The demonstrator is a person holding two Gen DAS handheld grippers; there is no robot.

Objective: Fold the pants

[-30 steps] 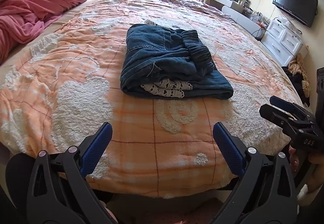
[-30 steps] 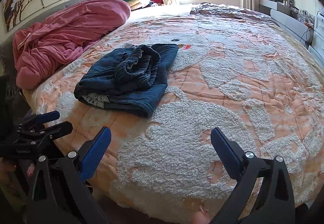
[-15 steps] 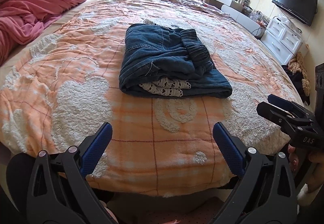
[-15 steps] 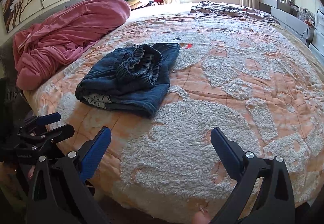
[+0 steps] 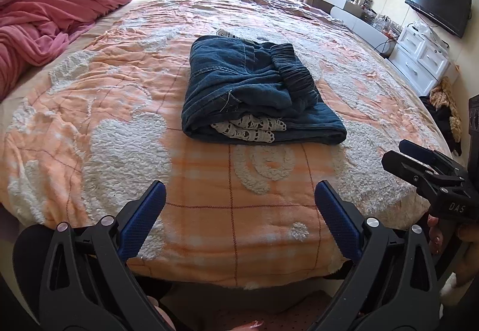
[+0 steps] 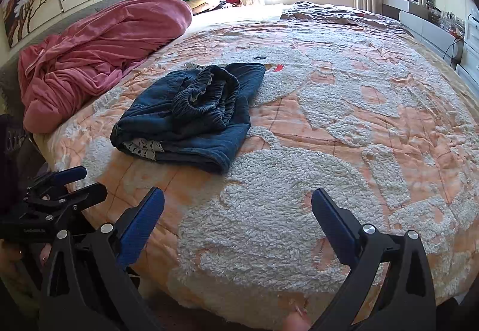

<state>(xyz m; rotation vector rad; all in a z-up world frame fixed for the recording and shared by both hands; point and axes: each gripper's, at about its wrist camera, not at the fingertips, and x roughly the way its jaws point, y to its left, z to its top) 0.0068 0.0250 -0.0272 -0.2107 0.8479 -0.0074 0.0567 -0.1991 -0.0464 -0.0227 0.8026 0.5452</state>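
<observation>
The left tongs [image 5: 239, 205] are being held with the fingers spread wide apart, gripping nothing, near the foot edge of the bed [image 5: 89, 127]. The right tongs [image 6: 238, 211] are likewise being held wide apart and empty. Beyond both, the dark blue pants [image 5: 254, 94] are lying folded on the orange blanket, well apart from a pink quilt [image 6: 98, 49].

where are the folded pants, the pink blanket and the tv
folded pants [image 5: 239, 82], left wrist view, on the top denim layer
pink blanket [image 6: 98, 52], right wrist view, on the middle of the bunched heap
tv [image 5: 438, 6], left wrist view, on the dark screen
</observation>
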